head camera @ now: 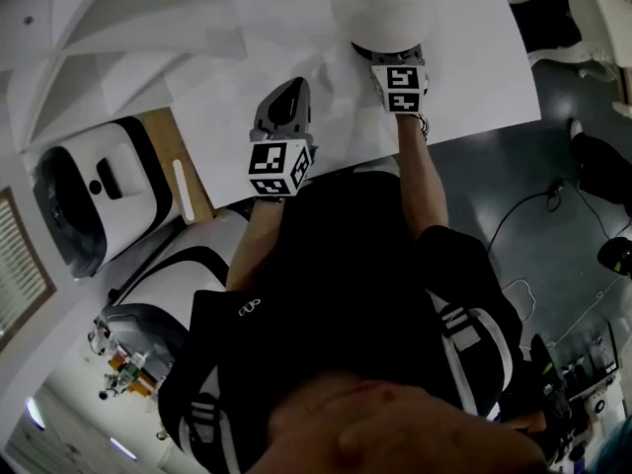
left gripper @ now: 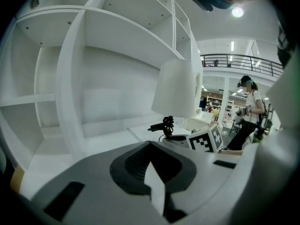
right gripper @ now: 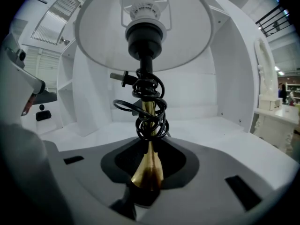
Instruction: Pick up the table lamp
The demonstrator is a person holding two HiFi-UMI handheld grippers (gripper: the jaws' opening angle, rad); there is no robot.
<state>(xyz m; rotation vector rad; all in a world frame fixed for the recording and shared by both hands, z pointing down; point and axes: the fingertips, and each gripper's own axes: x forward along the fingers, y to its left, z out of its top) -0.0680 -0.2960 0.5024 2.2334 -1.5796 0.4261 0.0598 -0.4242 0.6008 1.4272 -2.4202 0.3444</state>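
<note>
The table lamp stands at the far side of the white table (head camera: 474, 77). Its white shade (head camera: 383, 8) hides the stem in the head view. In the right gripper view the brass stem (right gripper: 149, 165) flares out low between the jaws, with a black cord (right gripper: 150, 107) coiled round it under the shade (right gripper: 98, 36). My right gripper (right gripper: 147, 184) is shut on that brass flare, reaching in under the shade (head camera: 388, 51). My left gripper (head camera: 288, 92) rests lower left of the lamp, shut, with nothing in it (left gripper: 154, 191). From there the lamp (left gripper: 176, 88) shows ahead to the right.
White shelving (left gripper: 70, 78) stands behind and left of the lamp. The table's near edge (head camera: 454, 131) runs just below the right hand. A white rounded machine (head camera: 99, 191) sits on the floor to the left. A person (left gripper: 248, 111) stands far off on the right.
</note>
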